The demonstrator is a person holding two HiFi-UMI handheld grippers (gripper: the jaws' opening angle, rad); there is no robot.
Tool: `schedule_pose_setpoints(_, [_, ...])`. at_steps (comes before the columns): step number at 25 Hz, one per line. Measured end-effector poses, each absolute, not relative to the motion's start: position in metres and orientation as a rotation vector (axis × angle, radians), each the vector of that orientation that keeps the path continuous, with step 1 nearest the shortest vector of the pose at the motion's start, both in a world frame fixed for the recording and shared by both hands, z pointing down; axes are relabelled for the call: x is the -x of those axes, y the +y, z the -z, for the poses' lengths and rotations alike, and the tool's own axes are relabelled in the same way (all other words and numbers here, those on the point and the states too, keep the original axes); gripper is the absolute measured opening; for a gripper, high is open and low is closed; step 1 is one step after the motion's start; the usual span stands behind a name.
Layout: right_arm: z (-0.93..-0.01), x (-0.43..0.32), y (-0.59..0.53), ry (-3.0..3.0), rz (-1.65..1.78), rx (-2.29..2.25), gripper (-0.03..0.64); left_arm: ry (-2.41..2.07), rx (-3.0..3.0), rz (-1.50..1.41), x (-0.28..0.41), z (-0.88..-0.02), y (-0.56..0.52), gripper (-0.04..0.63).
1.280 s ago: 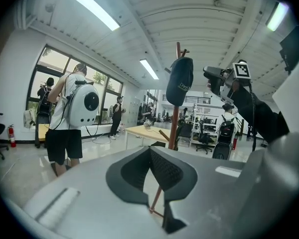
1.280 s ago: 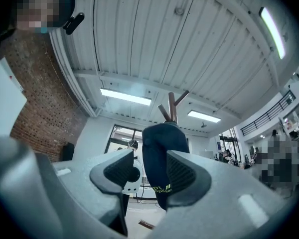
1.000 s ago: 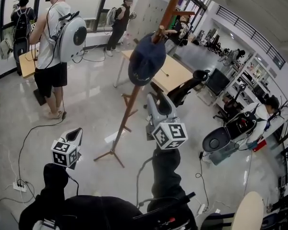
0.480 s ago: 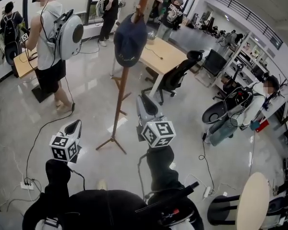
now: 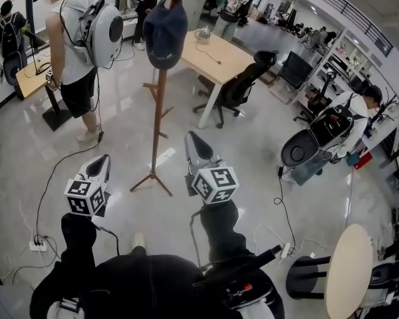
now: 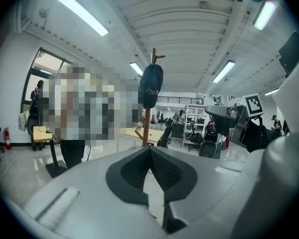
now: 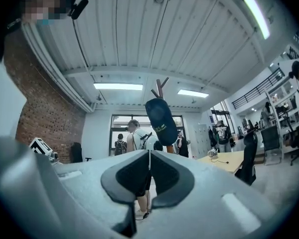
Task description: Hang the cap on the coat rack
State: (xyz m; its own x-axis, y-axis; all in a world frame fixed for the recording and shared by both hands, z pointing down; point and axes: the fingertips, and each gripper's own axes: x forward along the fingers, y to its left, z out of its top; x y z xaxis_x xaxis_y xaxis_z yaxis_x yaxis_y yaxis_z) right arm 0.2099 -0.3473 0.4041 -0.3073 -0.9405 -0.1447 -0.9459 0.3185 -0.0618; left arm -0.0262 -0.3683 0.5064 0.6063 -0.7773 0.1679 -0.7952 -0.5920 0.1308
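Surroundings: an open office floor. A person with a white backpack [image 5: 76, 58] stands at the left, beside a small stand. A wooden desk [image 5: 213, 55] sits behind the coat rack [image 5: 158, 121], with a black office chair [image 5: 243, 88] at its near corner. Cables [image 5: 56, 178] trail over the floor to a power strip [image 5: 38, 245] at the lower left. A round table [image 5: 349, 278] is at the lower right, and a second person [image 5: 362, 105] bends over equipment at the far right. Nothing stands between the grippers and the rack.

Task item: the dark cap [image 5: 165, 33] hangs on a peg at the top of the rack's upright wooden post, crown outward and brim down. In both gripper views it shows above the jaw tips, on the post.

Grippers: the left gripper [image 5: 101, 167] and right gripper [image 5: 194, 145] are held low, near the rack's spread feet, one to each side of them. Both are well apart from the cap and touch neither it nor the post. The left gripper's jaws meet at the tips with nothing between them. The right gripper's jaws are closing, tips drawn together on nothing
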Motion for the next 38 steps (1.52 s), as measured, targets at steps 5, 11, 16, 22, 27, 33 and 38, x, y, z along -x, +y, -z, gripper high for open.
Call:
schedule_pose_setpoints(5, [-0.42, -0.214, -0.318, 2.434, -0.01, 1.742, 0.005, -1.308, -2.644, -0.139, 0.02, -0.506, -0.342, 0.002])
schedule_pose_setpoints(11, [-0.44, -0.217, -0.285, 2.456, 0.031, 1.743, 0.003, -1.319, -2.648, -0.133, 0.017, -0.506, -0.315, 0.002])
schedule_pose_setpoints(16, [-0.449, -0.218, -0.256, 2.459, 0.031, 1.749, 0.003, -1.323, -2.663, -0.129, 0.014, -0.506, -0.288, 0.002])
schedule_pose_setpoints(22, [-0.46, -0.21, -0.219, 2.475, 0.05, 1.746, 0.003, -1.326, -2.671, -0.114, 0.018, -0.507, -0.254, 0.002])
schedule_pose_setpoints(27, [-0.472, -0.207, -0.19, 2.483, 0.073, 1.733, 0.003, -1.325, -2.662, -0.131, 0.019, -0.516, -0.224, 0.002])
schedule_pose_setpoints(33, [-0.48, -0.205, -0.158, 2.488, 0.074, 1.725, 0.003, -1.331, -2.67, -0.147, 0.018, -0.519, -0.193, 0.002])
schedule_pose_setpoints(38, [-0.488, -0.202, -0.14, 2.487, 0.085, 1.71, 0.003, -1.354, -2.681, -0.147, 0.022, -0.517, -0.176, 0.002])
